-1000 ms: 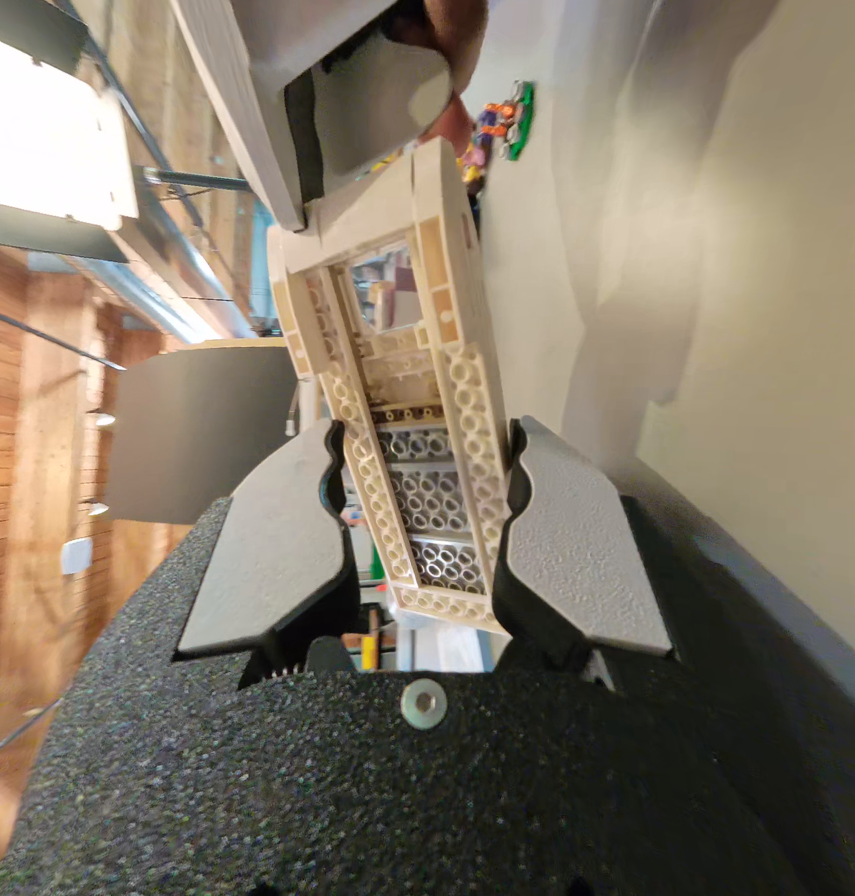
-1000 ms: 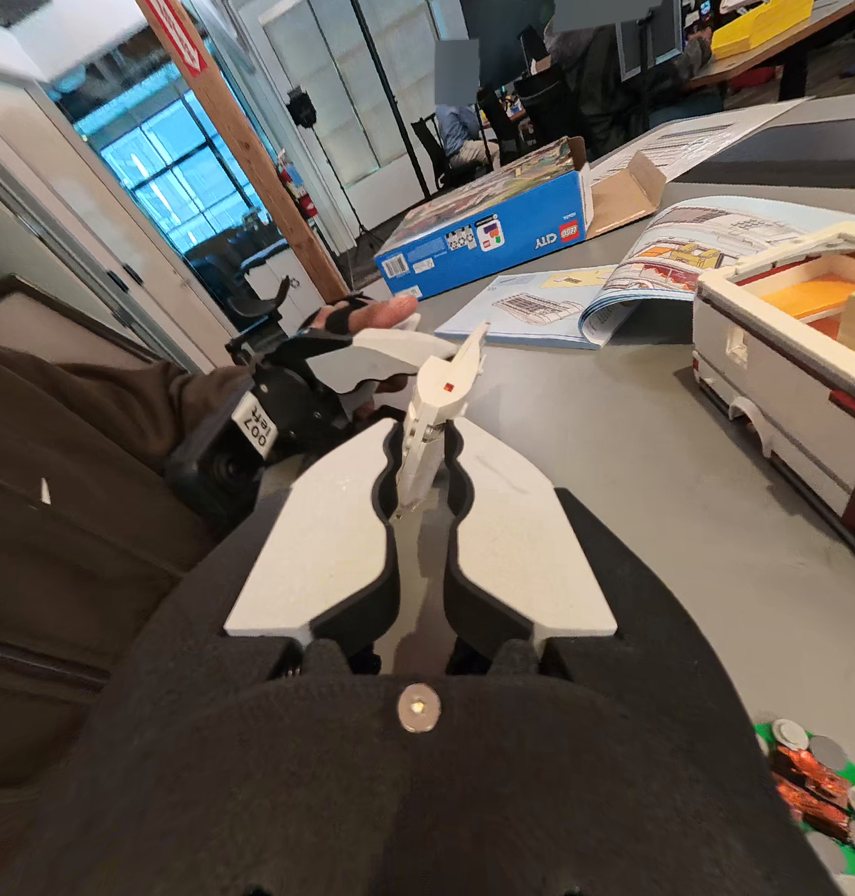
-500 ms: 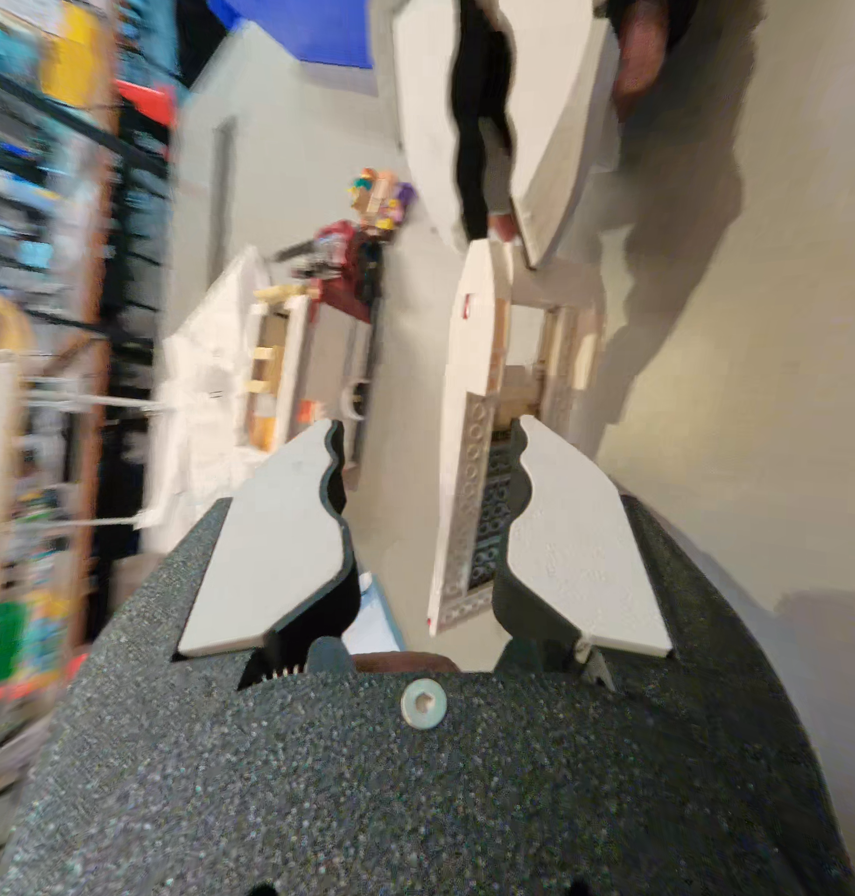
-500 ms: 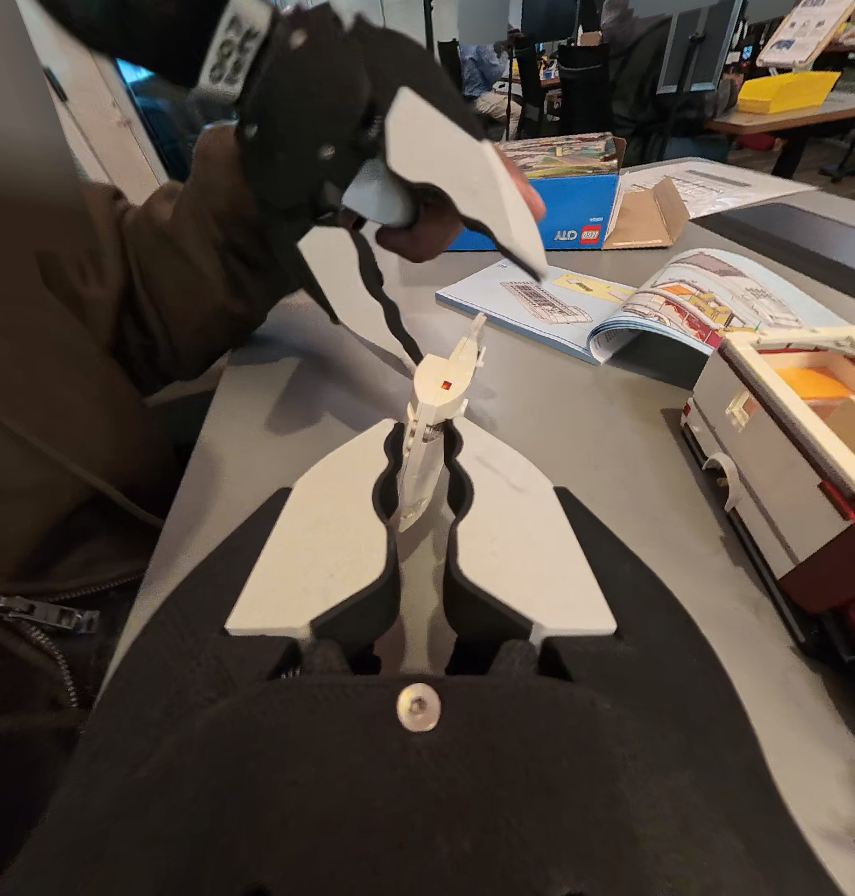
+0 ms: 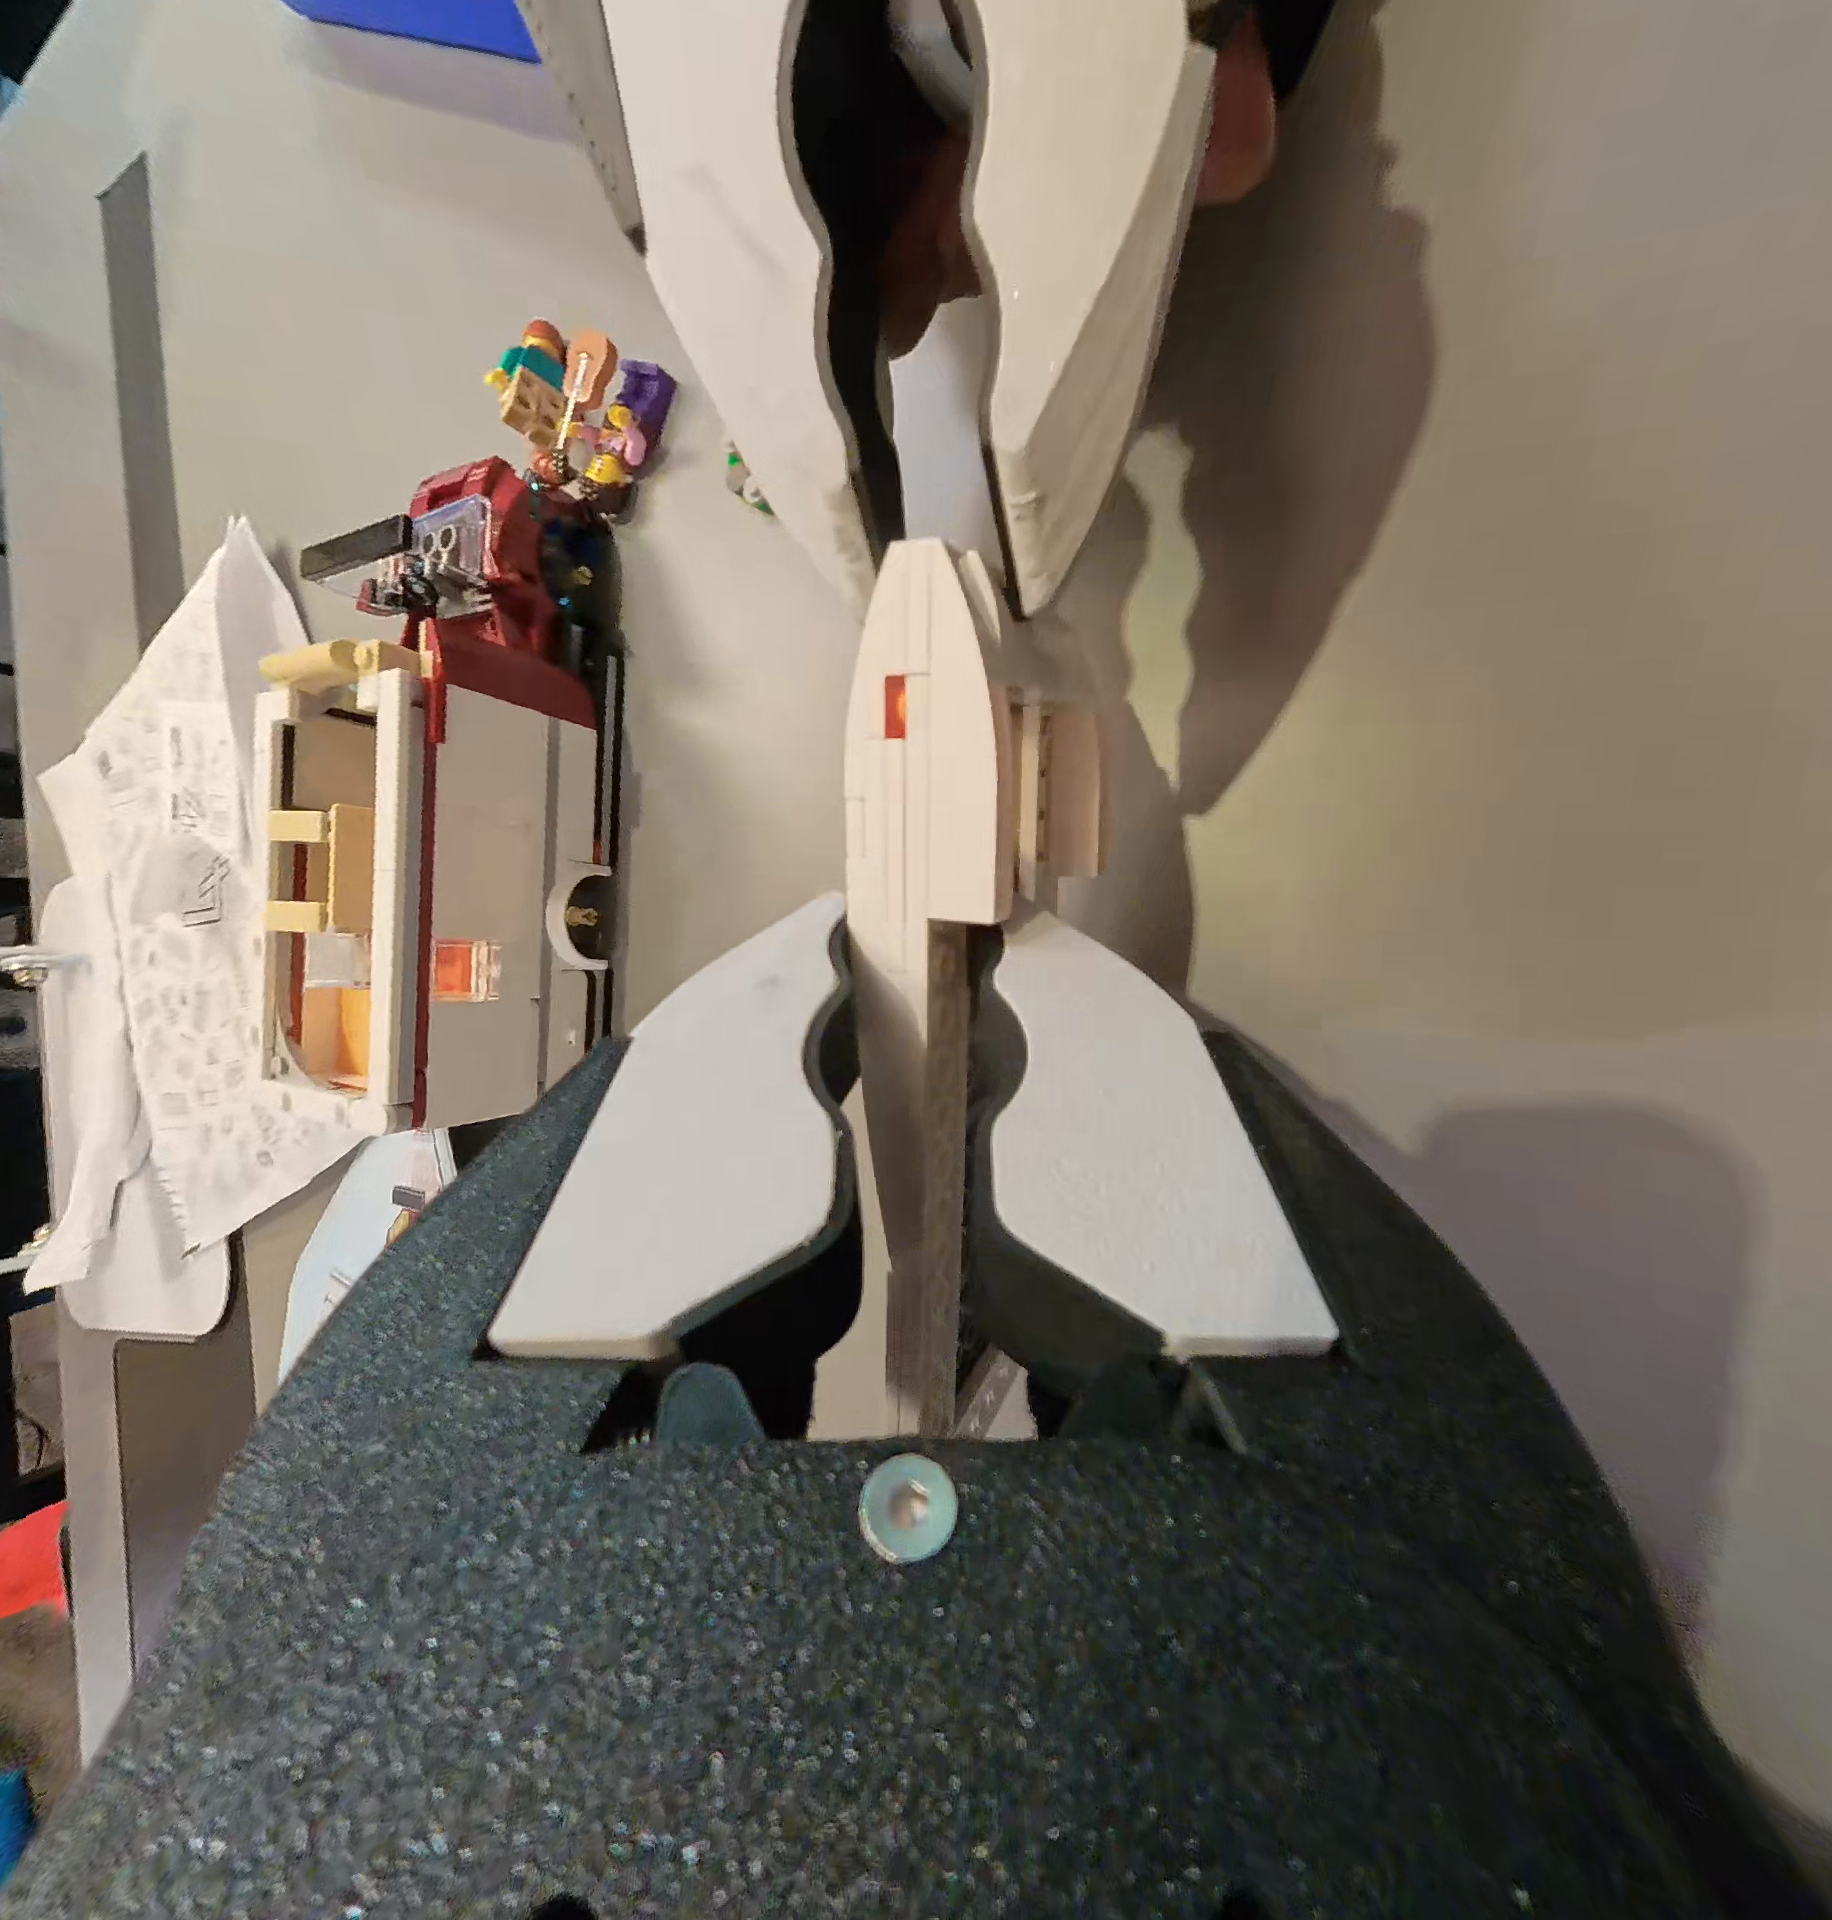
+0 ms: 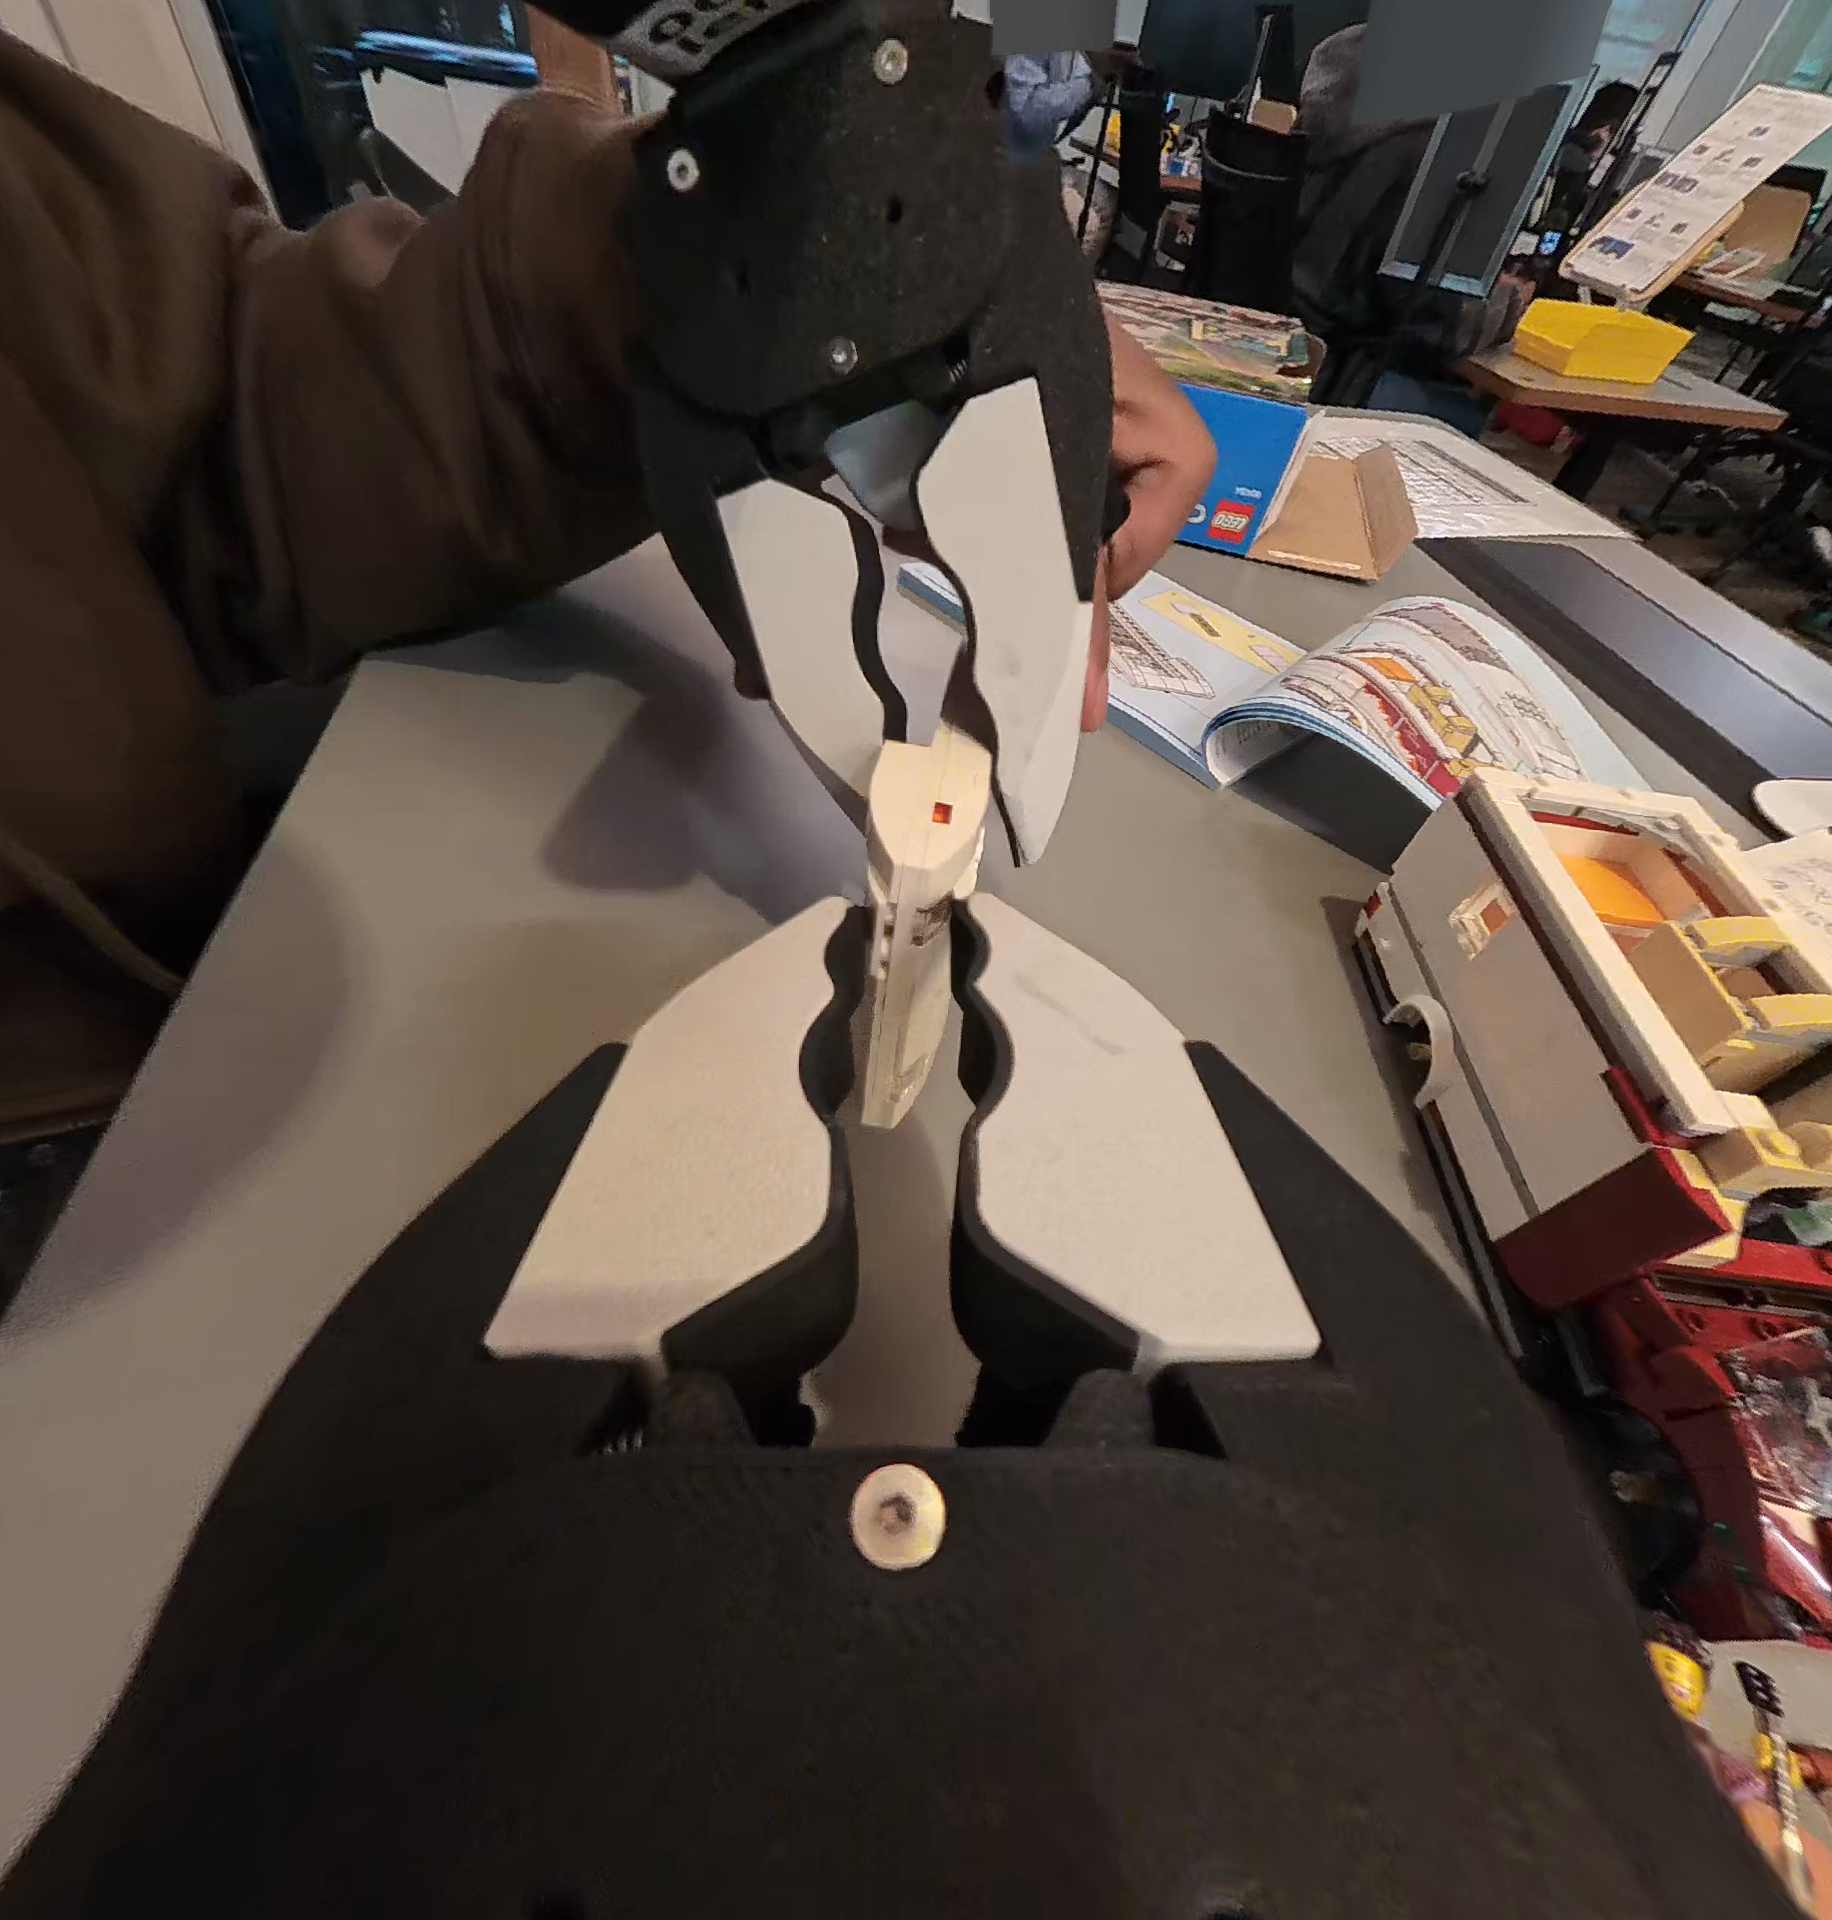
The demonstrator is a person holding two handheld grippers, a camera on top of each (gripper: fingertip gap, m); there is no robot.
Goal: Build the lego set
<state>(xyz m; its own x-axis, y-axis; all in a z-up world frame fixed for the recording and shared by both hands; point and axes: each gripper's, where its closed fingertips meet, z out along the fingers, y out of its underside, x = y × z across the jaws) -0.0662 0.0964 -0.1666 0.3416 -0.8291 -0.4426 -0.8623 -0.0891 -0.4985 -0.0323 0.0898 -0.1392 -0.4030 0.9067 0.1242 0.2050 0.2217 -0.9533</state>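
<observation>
Both hand-held grippers pinch the same white brick-built roof panel (image 6: pixel 917 935), held edge-on in the air above the grey desk (image 6: pixel 476 935).

Right hand-held gripper (image 6: pixel 904 914): pads pressed on the panel's near end, one each side. Panel has a small orange-red tile on its white face.

Left hand-held gripper (image 5: pixel 917 940): fingers closed onto the panel's (image 5: pixel 922 790) opposite end, pads against both faces; dark underside strip shows betw. the fingers. In the right wrist view it comes down from above, tips on the panel's far end, person's brown sleeve (image 6: pixel 268 416) behind it.

Nearby on desk, right edge: part-built grey/dark-red brick camper van (image 6: pixel 1618 1039), roof open, orange and tan interior showing. Behind it an open instruction booklet (image 6: pixel 1411 686), and toward the far edge a blue set box (image 6: pixel 1244 478). Minifigs w/ small coloured parts (image 5: pixel 579 416) lie just beyond the van. Crumpled printed sheet (image 5: pixel 164 935) beside the van.
</observation>
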